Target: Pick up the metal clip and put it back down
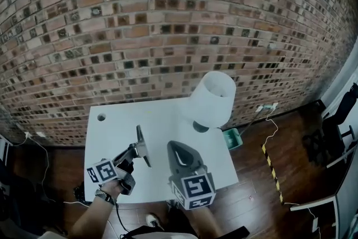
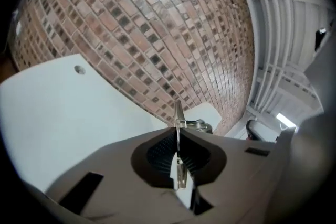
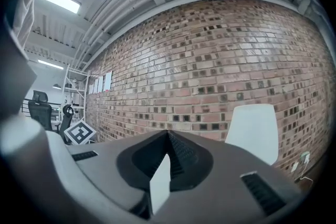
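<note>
The metal clip [image 1: 142, 145] is a thin grey plate held above the white table [image 1: 112, 137]. My left gripper [image 1: 135, 150] is shut on it at the table's front left. In the left gripper view the clip [image 2: 178, 118] stands edge-on, pinched between the closed jaws of the left gripper [image 2: 177, 136], with its upper end sticking out past the tips. My right gripper [image 1: 173, 147] hangs over the table's front middle, just right of the clip. Its jaws meet in the right gripper view, and the right gripper [image 3: 168, 135] holds nothing.
A white lampshade [image 1: 216, 97] stands at the table's back right, also visible as the lampshade [image 3: 254, 131]. The table has a small round hole [image 1: 101, 117] at its back left. A brick wall rises behind. On the wood floor lie a green box [image 1: 232, 138], cables and striped tape [image 1: 271, 168].
</note>
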`<state>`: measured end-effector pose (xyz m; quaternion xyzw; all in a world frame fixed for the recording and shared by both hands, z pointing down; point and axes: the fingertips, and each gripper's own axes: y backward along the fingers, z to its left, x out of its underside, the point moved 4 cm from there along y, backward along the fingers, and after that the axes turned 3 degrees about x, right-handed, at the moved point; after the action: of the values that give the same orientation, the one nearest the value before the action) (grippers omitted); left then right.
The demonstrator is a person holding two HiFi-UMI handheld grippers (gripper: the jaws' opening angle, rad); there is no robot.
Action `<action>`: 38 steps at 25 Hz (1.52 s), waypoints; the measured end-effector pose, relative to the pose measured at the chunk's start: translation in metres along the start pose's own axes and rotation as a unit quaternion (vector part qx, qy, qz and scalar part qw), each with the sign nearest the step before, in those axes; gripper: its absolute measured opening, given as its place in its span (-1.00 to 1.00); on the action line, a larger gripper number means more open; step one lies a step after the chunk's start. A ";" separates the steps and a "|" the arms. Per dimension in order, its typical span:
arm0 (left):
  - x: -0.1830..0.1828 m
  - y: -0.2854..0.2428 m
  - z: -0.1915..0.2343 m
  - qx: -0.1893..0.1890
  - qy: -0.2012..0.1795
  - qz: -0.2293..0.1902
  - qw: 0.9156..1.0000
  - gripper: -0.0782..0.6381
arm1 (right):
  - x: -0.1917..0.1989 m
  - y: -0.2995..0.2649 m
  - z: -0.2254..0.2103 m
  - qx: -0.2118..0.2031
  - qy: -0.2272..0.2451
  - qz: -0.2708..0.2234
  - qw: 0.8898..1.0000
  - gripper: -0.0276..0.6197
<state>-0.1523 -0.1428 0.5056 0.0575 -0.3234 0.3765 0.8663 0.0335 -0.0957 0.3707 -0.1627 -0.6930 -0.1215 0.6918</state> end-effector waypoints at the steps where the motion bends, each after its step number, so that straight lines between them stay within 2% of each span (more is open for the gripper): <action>1: 0.003 -0.007 0.010 -0.003 0.025 0.003 1.000 -0.75 | 0.003 -0.005 -0.006 -0.001 -0.003 0.002 1.000 -0.96; 5: 0.016 -0.038 0.048 -0.028 0.096 0.005 0.995 -0.75 | 0.021 -0.030 -0.032 -0.011 -0.016 0.016 1.000 -0.96; 9: 0.021 -0.071 0.076 -0.036 0.154 0.007 0.987 -0.75 | 0.033 -0.052 -0.059 -0.020 -0.037 0.028 0.999 -0.96; 13: 0.037 -0.095 0.098 -0.061 0.184 0.034 0.980 -0.75 | 0.052 -0.064 -0.085 -0.016 -0.057 0.043 0.997 -0.96; 16: 0.049 -0.103 0.111 -0.088 0.181 0.058 0.978 -0.75 | 0.065 -0.068 -0.099 -0.012 -0.066 0.054 0.996 -0.96; 20: 0.061 -0.113 0.123 -0.100 0.163 0.087 0.978 -0.75 | 0.077 -0.072 -0.109 -0.008 -0.081 0.065 0.995 -0.96; 28: 0.072 -0.118 0.135 -0.134 0.159 0.102 0.973 -0.76 | 0.094 -0.076 -0.117 -0.011 -0.094 0.067 0.993 -0.96; 31: 0.075 -0.116 0.141 -0.143 0.151 0.111 0.972 -0.75 | 0.100 -0.076 -0.113 -0.009 -0.113 0.074 0.991 -0.96; 35: 0.078 -0.119 0.141 -0.151 0.157 0.115 0.969 -0.76 | 0.106 -0.075 -0.118 -0.005 -0.115 0.075 0.990 -0.97; 38: 0.079 -0.121 0.143 -0.149 0.151 0.117 0.970 -0.75 | 0.109 -0.075 -0.120 -0.005 -0.120 0.078 0.990 -0.96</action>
<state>-0.1029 -0.2290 0.6831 -0.1684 -0.2460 0.4274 0.8535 0.1149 -0.2056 0.4852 -0.2327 -0.7557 -0.0502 0.6101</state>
